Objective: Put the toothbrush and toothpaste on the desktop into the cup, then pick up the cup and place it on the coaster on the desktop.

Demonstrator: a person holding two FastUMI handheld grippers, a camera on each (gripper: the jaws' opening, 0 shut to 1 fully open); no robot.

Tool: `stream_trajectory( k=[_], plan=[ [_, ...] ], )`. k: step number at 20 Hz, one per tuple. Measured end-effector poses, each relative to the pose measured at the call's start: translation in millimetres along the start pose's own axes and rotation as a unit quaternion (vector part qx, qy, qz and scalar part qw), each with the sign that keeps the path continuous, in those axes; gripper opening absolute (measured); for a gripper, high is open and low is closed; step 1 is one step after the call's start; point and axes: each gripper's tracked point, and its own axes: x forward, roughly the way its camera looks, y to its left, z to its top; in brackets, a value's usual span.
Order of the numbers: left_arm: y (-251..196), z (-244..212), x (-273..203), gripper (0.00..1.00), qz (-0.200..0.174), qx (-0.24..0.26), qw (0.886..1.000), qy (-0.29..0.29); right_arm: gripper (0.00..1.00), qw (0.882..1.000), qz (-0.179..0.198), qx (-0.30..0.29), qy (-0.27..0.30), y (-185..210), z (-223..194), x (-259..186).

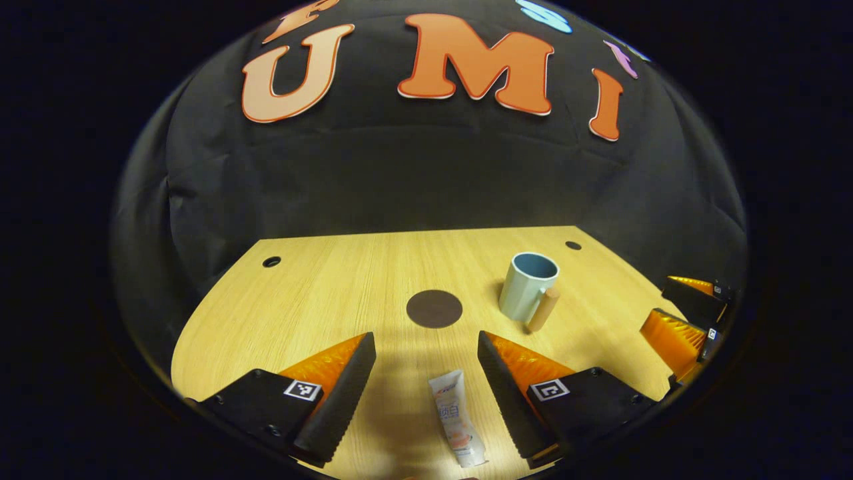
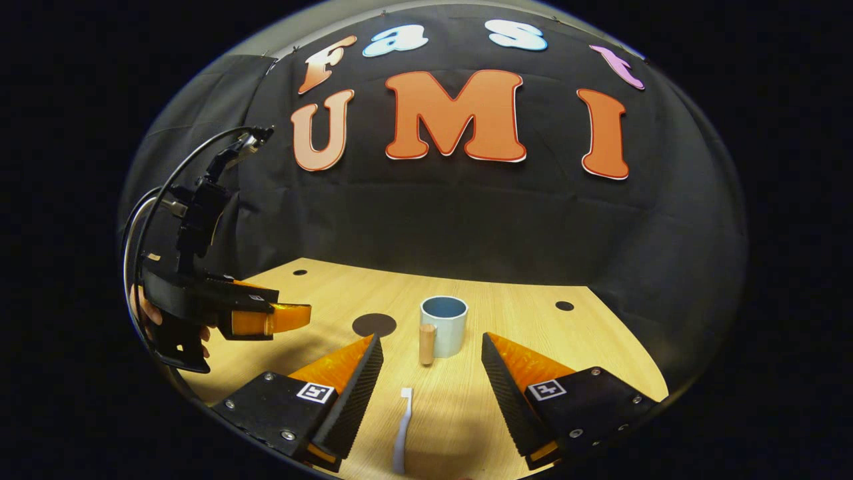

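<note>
In the left gripper view a white toothpaste tube [image 1: 456, 418] lies flat on the wooden desktop [image 1: 320, 300], between the spread fingers of my open left gripper [image 1: 426, 347]. Beyond it sit a dark round coaster [image 1: 434, 309] and a pale blue cup [image 1: 528, 285] with a wooden handle, upright. The right gripper [image 1: 686, 313] shows at the right edge. In the right gripper view a white toothbrush [image 2: 402, 429] lies lengthwise between the fingers of my open right gripper [image 2: 432, 350]. The cup [image 2: 443, 326] stands just ahead, the coaster [image 2: 374, 325] to its left. The left gripper [image 2: 266, 319] hovers at the left, held by a hand.
Small round holes [image 1: 271, 261] mark the desktop's far corners. The black cloth wall rises right behind the desk's back edge. Cables [image 2: 160, 193] loop above the left gripper in the right gripper view.
</note>
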Motion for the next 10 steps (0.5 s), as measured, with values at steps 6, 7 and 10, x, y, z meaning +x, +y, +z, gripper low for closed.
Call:
stream_trajectory(
  k=[6, 7, 10],
  plan=[
    [-10, -20, 12, 0.99, -0.021, 0.017, 0.998, 0.063, 0.90, 0.998, 0.037, 0.008, 0.043, 12, 0, -5],
    [-12, -26, 11, 0.95, -0.026, 0.018, 0.996, 0.079, 0.90, 0.998, 0.041, 0.007, 0.054, 12, -1, -6],
    [-16, -45, 10, 0.95, -0.042, 0.017, 0.992, 0.122, 0.90, 0.995, 0.048, 0.000, 0.092, 14, -8, -4]
  ],
)
